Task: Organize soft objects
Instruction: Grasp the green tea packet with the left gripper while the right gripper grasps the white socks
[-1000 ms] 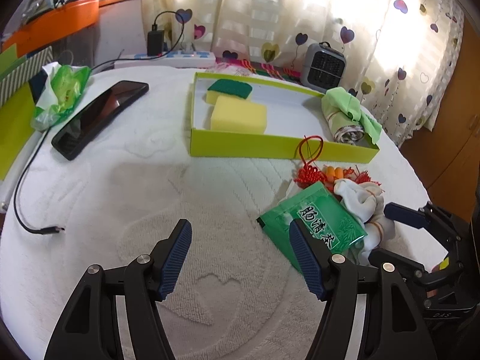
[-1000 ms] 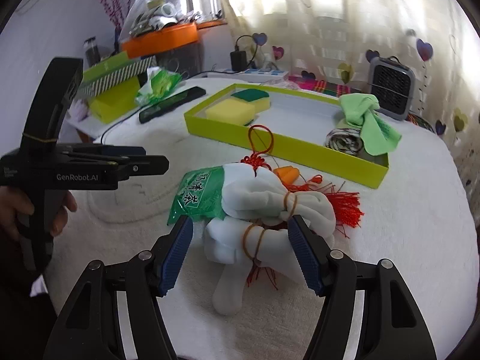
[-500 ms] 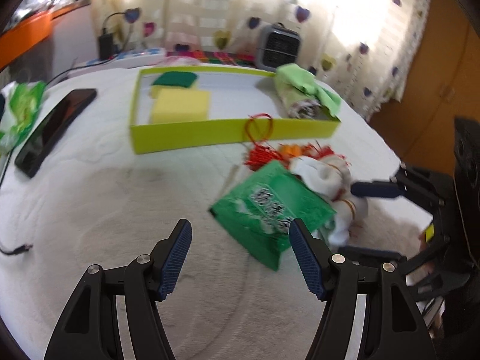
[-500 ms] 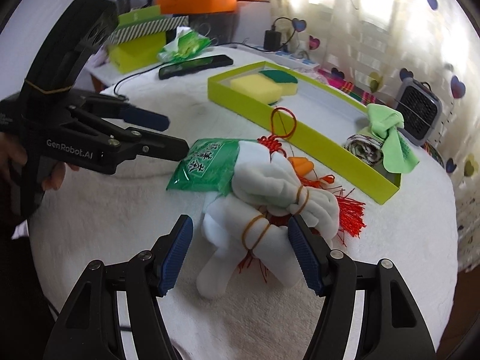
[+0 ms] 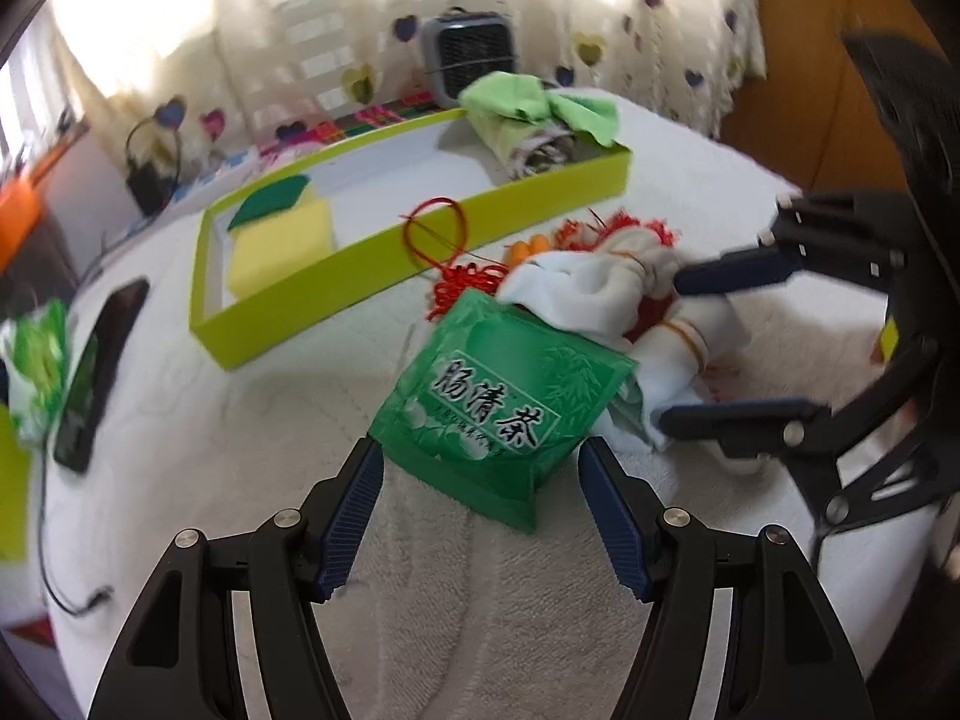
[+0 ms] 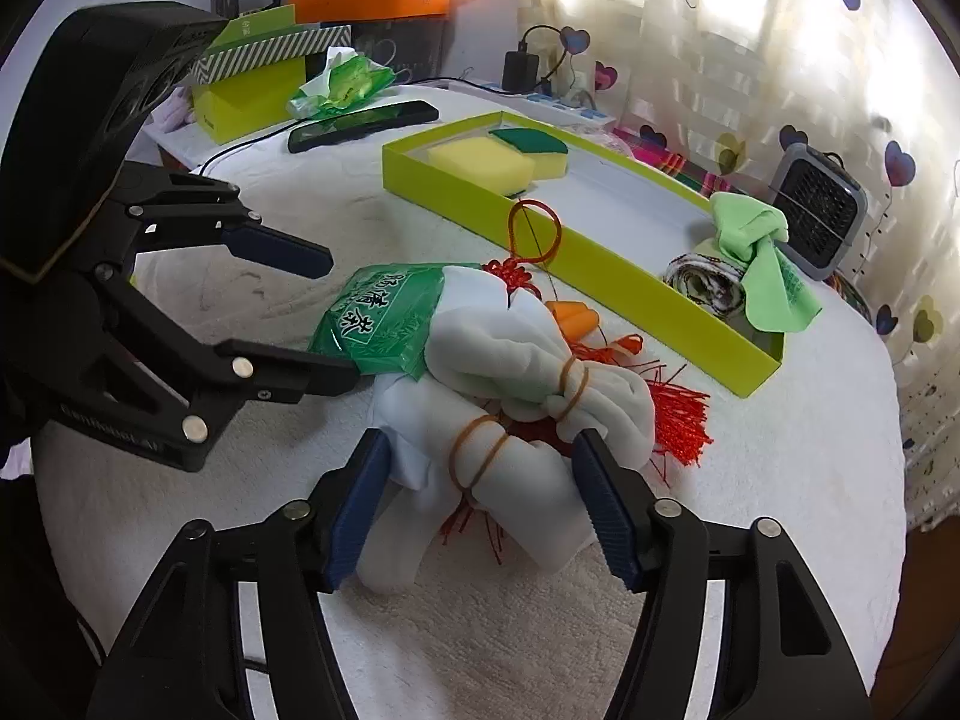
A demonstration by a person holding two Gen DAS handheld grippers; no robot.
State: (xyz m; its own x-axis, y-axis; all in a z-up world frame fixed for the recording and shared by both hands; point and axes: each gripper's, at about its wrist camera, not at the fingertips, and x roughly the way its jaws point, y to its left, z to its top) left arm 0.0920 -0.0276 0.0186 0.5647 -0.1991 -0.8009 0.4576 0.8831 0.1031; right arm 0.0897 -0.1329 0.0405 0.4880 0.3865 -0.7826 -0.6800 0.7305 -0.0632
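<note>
A white cloth bundle [image 6: 510,414] tied with rubber bands lies on the white towelled table, on top of a red tasselled knot [image 6: 678,420]. My right gripper [image 6: 483,501] straddles the bundle and its jaws are closing on it; the pads are at the cloth's sides without a clear squeeze. A green tea packet [image 5: 504,396] leans against the bundle [image 5: 600,294]. My left gripper [image 5: 483,516] stands open with the packet's near end between its tips. Each gripper shows in the other's view: the left gripper [image 6: 339,315] and the right gripper [image 5: 708,348].
A yellow-green tray [image 6: 600,258] behind the pile holds sponges [image 6: 480,159] and a rolled green cloth [image 6: 750,264]. A phone [image 6: 366,120], a tissue pack [image 6: 342,81] and green boxes [image 6: 252,90] lie at the far left. A small heater [image 6: 816,222] stands at the back.
My left gripper has rolled and moved up to the green packet, which now lies between its tips. The right gripper stayed over the white bundle and its jaws have narrowed slightly.
</note>
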